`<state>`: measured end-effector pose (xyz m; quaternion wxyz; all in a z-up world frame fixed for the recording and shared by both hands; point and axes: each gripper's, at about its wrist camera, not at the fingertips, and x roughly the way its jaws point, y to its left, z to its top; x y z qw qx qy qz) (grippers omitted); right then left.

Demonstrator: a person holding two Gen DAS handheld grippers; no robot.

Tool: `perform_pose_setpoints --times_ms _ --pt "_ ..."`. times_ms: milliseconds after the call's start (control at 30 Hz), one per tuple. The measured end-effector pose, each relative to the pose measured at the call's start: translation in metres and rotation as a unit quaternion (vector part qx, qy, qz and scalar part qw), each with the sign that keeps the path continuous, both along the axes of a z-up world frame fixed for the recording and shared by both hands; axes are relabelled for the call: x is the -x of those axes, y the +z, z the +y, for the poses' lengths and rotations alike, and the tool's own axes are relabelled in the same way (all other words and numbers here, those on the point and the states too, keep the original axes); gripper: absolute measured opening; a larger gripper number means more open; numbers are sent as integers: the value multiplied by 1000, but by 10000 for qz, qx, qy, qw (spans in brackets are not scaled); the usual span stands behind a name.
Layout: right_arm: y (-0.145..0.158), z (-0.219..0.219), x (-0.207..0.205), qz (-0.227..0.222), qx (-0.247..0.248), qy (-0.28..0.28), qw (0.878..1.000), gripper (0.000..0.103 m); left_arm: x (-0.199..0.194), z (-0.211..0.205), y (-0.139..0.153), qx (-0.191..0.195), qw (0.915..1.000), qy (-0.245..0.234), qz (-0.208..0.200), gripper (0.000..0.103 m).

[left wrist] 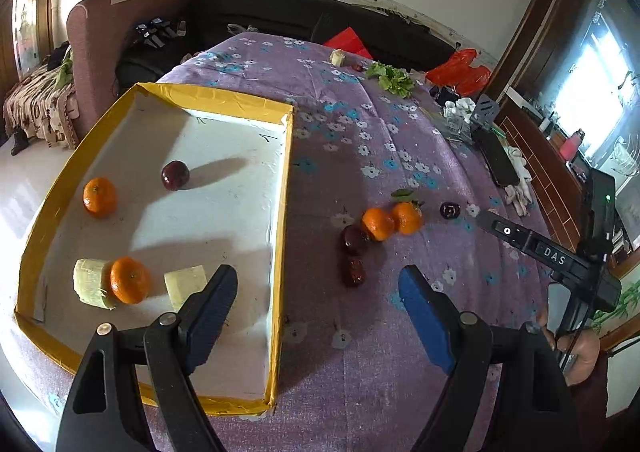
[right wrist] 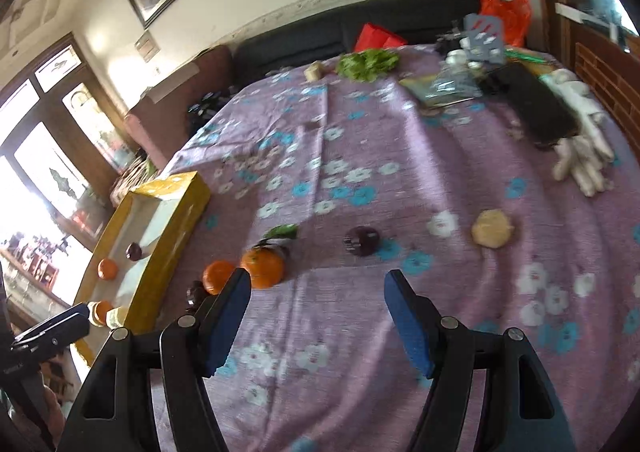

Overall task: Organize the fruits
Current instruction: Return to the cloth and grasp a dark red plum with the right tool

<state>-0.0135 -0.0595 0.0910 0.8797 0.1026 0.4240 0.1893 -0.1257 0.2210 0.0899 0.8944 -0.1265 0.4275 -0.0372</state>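
Because the yellow tray [left wrist: 286, 188] collects sorted fruit, we hold both grippers, left [left wrist: 316, 292] and right [right wrist: 316, 298], jaws wide and empty, above the cloth where two oranges [left wrist: 378, 224] and dark plums wait beside it.

A purple tablecloth [left wrist: 360, 392] printed with white and blue flowers fills the frame. At left, a yellow-rimmed tray [left wrist: 280, 212] with a white floor holds orange mandarins [left wrist: 99, 196] and a dark red plum [left wrist: 175, 175]. Green lettuce [right wrist: 366, 62] lies at upper centre.
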Motion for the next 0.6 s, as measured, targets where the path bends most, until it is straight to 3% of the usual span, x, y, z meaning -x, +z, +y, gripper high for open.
perform_pose_setpoints --times_ms 133,233,267,367,600 --pt "0 2 -20 -186 47 -367 9991 74 -5 -3 -3 -72 9999 -59 41 82" --pt "-8 -6 -45 -58 152 -552 9983 74 -13 -13 -5 -202 9995 -255 21 82" --pt "-11 -4 -51 -33 242 -550 9982 73 -17 -18 -6 -248 9991 -330 23 82" --pt "-27 5 -65 172 649 -440 9968 56 -28 -35 -8 -382 9974 -612 -10 82" --pt "-48 13 -68 93 1055 -283 9940 55 -72 -72 -25 -815 9893 -1201 145 82"
